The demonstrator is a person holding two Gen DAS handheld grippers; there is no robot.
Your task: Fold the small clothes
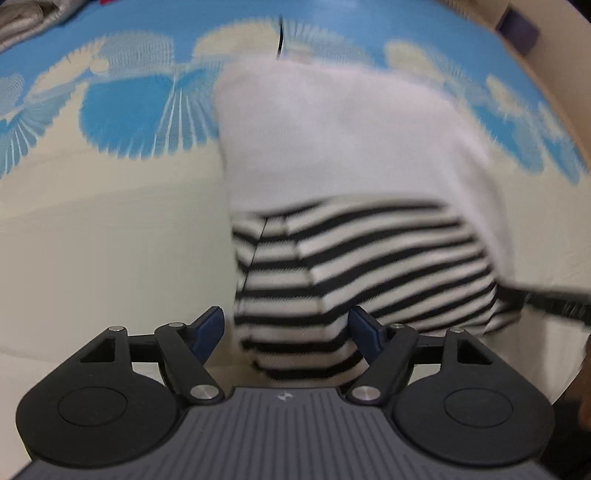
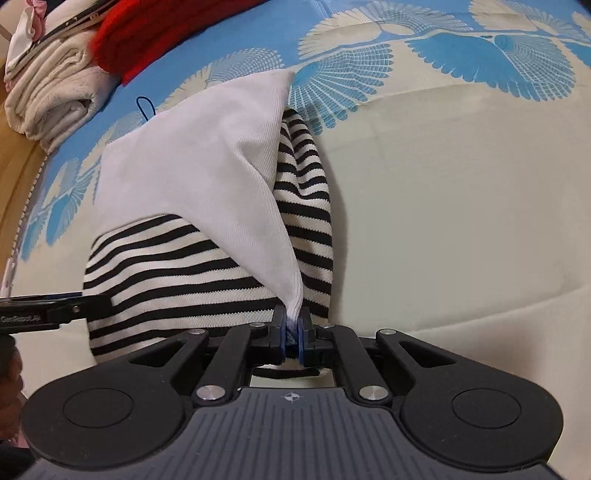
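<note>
A small garment, white at the top (image 1: 332,140) and black-and-white striped below (image 1: 351,266), lies on a blue and cream bedsheet (image 1: 110,229). My left gripper (image 1: 286,332) is open, its jaws wide apart around the striped hem, not pinching it. My right gripper (image 2: 293,326) is shut on a corner of the white cloth (image 2: 229,177) and pulls it into a taut fold over the striped part (image 2: 177,266). The left gripper's finger (image 2: 55,308) shows at the left edge of the right wrist view. The left view is blurred.
Folded cream towels (image 2: 55,99) and a red knitted item (image 2: 155,33) lie at the bed's far left corner. A wooden edge (image 2: 14,177) borders the sheet there. A cardboard box (image 1: 517,26) stands beyond the sheet's far right.
</note>
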